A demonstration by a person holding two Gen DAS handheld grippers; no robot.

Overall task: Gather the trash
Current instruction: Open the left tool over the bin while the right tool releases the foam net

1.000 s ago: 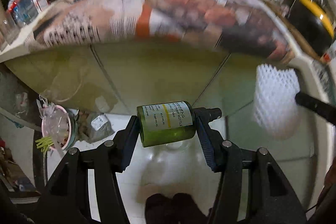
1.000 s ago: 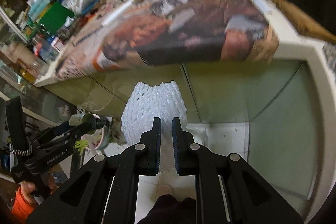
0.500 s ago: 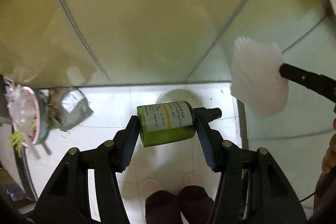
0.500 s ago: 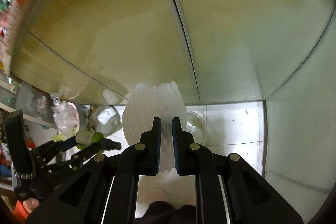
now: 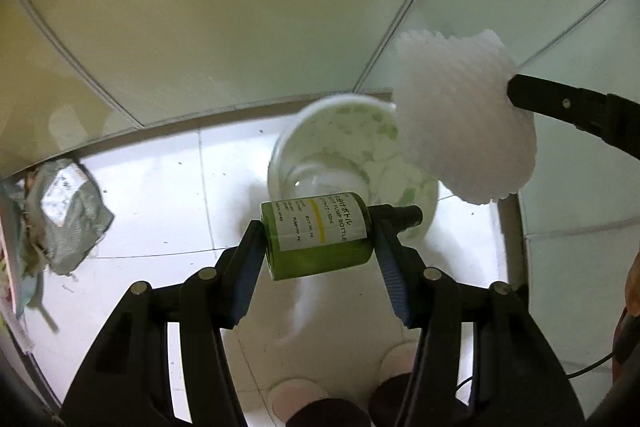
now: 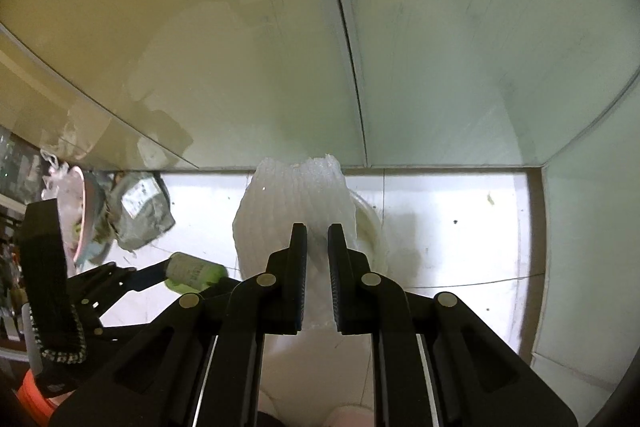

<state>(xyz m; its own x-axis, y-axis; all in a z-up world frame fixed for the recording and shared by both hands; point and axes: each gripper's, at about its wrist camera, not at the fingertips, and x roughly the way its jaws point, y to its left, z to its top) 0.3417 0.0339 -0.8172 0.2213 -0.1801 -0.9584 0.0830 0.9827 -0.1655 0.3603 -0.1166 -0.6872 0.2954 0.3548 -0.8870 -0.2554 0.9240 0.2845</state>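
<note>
My left gripper (image 5: 318,233) is shut on a green pump bottle (image 5: 316,237) with a white label and black cap, held sideways above the floor. It also shows at the left of the right wrist view (image 6: 194,271). My right gripper (image 6: 317,233) is shut on a white foam net sleeve (image 6: 294,203), which also shows in the left wrist view (image 5: 464,119). A white bin (image 5: 340,151) with a clear liner stands on the white tiled floor, just beyond the bottle and below the foam; in the right wrist view only its rim (image 6: 370,223) shows behind the foam.
Pale glass cabinet panels (image 5: 240,7) rise behind the bin. A crumpled grey foil bag (image 5: 68,211) lies on the floor at left, next to a pink-rimmed container (image 6: 80,211) of rubbish. A wall corner (image 6: 540,187) closes the right side.
Both grippers have dropped from table height toward the floor. The table top has left view and the white bin has come in, now close under the bottle and foam.
</note>
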